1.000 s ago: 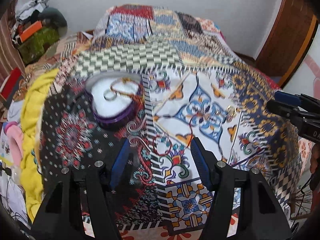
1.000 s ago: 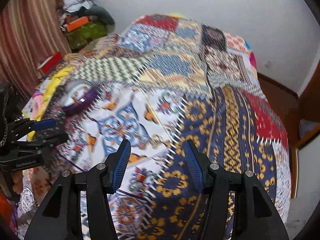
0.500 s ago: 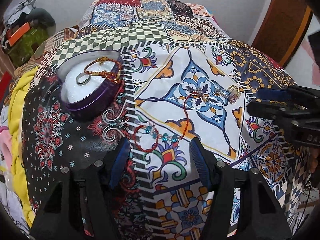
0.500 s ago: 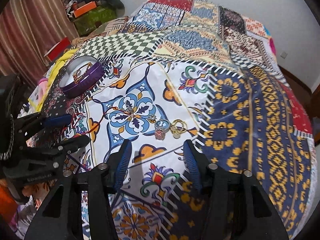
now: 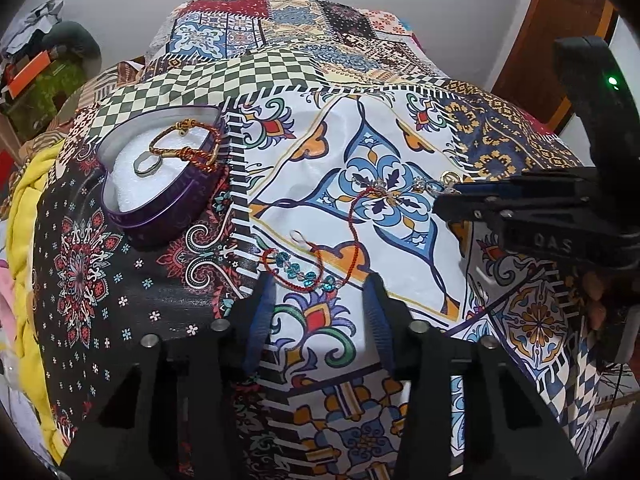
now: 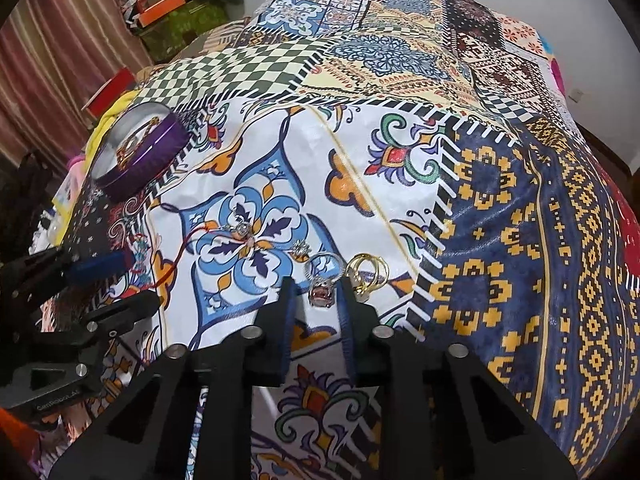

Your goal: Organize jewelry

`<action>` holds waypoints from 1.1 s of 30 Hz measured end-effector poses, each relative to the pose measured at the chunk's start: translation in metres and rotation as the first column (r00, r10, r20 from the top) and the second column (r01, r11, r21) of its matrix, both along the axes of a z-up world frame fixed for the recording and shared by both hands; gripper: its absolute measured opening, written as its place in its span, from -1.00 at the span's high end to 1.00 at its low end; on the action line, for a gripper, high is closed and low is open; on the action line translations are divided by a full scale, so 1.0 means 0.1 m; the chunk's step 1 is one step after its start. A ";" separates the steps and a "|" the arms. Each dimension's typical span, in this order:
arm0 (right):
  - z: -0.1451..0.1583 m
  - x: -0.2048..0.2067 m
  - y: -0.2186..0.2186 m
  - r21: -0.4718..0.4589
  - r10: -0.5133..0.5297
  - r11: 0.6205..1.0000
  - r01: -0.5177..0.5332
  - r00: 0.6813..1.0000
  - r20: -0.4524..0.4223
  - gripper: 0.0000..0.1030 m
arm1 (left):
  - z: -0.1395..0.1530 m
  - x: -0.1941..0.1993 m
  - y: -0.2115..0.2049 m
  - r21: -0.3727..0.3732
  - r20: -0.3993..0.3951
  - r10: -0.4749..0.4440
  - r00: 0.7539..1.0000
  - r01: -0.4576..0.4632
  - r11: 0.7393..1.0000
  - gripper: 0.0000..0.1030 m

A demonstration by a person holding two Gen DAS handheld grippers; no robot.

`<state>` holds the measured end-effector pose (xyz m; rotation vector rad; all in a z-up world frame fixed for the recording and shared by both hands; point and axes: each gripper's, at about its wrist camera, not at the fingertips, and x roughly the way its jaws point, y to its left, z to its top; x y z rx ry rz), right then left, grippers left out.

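Silver ring (image 6: 322,280) (big pale stone) between parted right tongs (image 6: 318,300); left tongs (image 5: 320,300) released

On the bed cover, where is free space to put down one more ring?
Free: the dark blue and yellow patch right of the gold rings, and the checkered patch behind the purple tin. Crowded: the white floral panel, with rings and the red cord.

A purple heart-shaped tin (image 5: 160,184) lay open, holding a ring and braided bracelet. Right of it lay a red beaded bracelet (image 5: 304,268); farther right, a silver ring (image 6: 323,276) and gold ring (image 6: 368,274).
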<state>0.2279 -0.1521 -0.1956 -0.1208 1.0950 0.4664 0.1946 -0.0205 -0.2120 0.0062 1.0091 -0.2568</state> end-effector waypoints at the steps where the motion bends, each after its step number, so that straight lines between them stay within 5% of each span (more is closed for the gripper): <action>1: 0.00 0.00 0.00 0.002 0.000 1.000 0.000 1.000 0.000 0.80 | 0.00 0.00 0.00 -0.005 -0.002 -0.001 1.000 0.001 1.000 0.32; 8: 0.05 0.03 0.02 0.008 0.006 1.000 -0.007 1.000 0.015 0.80 | 0.01 0.04 0.09 -0.042 -0.030 0.016 0.999 -0.017 0.999 0.90; 18: 0.31 -0.09 -0.01 0.025 0.013 1.000 -0.015 0.997 0.082 0.80 | 0.12 -0.07 0.18 -0.057 -0.033 0.040 0.999 -0.042 0.998 0.89; 33: 0.86 -0.20 0.00 0.068 0.002 0.998 -0.017 0.976 0.216 0.80 | 0.83 -0.16 0.31 -0.054 0.127 0.093 0.988 -0.087 0.995 0.89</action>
